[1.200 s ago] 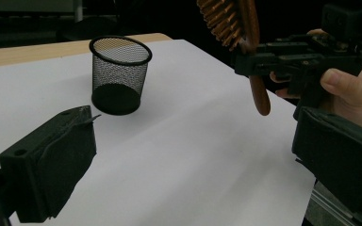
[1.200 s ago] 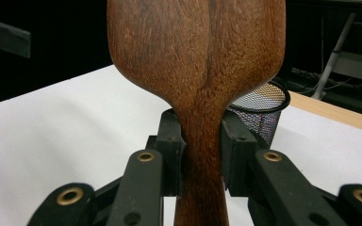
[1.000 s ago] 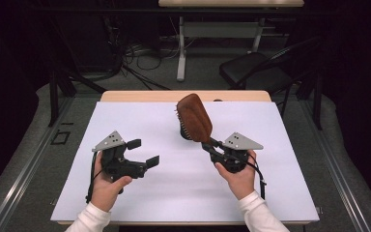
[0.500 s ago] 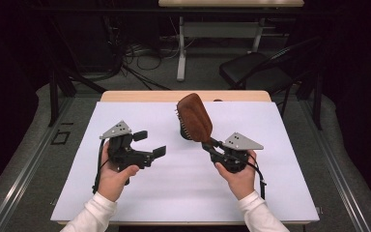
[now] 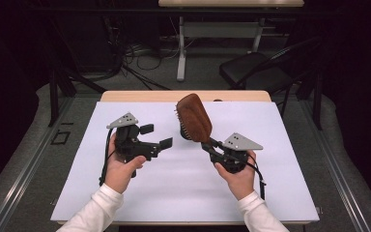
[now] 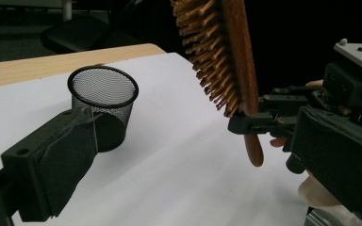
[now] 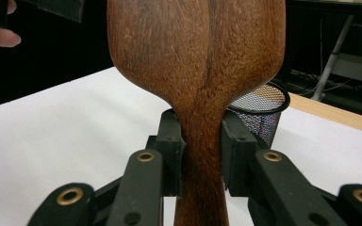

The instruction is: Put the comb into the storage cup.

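Observation:
A brown wooden hairbrush (image 5: 194, 117) stands raised over the white sheet, head up, bristles facing left. My right gripper (image 5: 212, 144) is shut on its handle; in the right gripper view the jaws clamp the handle (image 7: 201, 155) from both sides. A black mesh cup (image 6: 103, 108) stands upright on the sheet behind the brush, partly hidden by it in the high view (image 5: 185, 133). My left gripper (image 5: 157, 136) is open and empty, held left of the brush and apart from it. In the left gripper view the bristles (image 6: 207, 52) face me.
A white sheet (image 5: 174, 193) covers most of the wooden table (image 5: 140, 95). Beyond the far edge are a dark chair (image 5: 256, 72), a second table's legs (image 5: 181, 48) and cables on the floor. The sheet's left and near parts are bare.
My left gripper has risen and moved forward and a little right, toward the brush. The right gripper and the brush have stayed put.

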`<state>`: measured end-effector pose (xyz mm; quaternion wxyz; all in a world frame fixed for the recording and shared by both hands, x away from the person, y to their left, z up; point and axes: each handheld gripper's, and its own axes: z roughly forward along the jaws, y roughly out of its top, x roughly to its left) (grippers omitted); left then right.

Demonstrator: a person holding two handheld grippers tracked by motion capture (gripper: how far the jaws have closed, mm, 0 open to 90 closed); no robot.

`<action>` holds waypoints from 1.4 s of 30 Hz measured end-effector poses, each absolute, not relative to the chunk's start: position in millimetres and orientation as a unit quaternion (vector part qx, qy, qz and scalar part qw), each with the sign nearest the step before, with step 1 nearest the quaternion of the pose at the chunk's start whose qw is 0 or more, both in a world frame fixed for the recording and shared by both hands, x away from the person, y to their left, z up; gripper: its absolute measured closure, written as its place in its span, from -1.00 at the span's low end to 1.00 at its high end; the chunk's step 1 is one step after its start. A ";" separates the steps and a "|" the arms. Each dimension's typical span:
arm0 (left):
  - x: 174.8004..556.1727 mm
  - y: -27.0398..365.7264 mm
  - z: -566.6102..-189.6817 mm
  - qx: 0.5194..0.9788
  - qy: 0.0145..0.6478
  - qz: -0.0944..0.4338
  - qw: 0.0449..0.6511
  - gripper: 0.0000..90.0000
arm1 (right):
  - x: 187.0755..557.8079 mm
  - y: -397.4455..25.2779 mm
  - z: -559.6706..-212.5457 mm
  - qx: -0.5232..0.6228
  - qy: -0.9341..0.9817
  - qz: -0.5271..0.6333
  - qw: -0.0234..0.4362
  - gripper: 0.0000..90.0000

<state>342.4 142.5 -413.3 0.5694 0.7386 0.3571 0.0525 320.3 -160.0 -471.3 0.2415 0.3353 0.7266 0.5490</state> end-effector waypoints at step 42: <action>373.2 99.6 -381.4 0.746 0.361 0.035 0.559 -0.90 | 318.5 -155.1 -473.1 0.331 0.727 0.551 0.242 0.62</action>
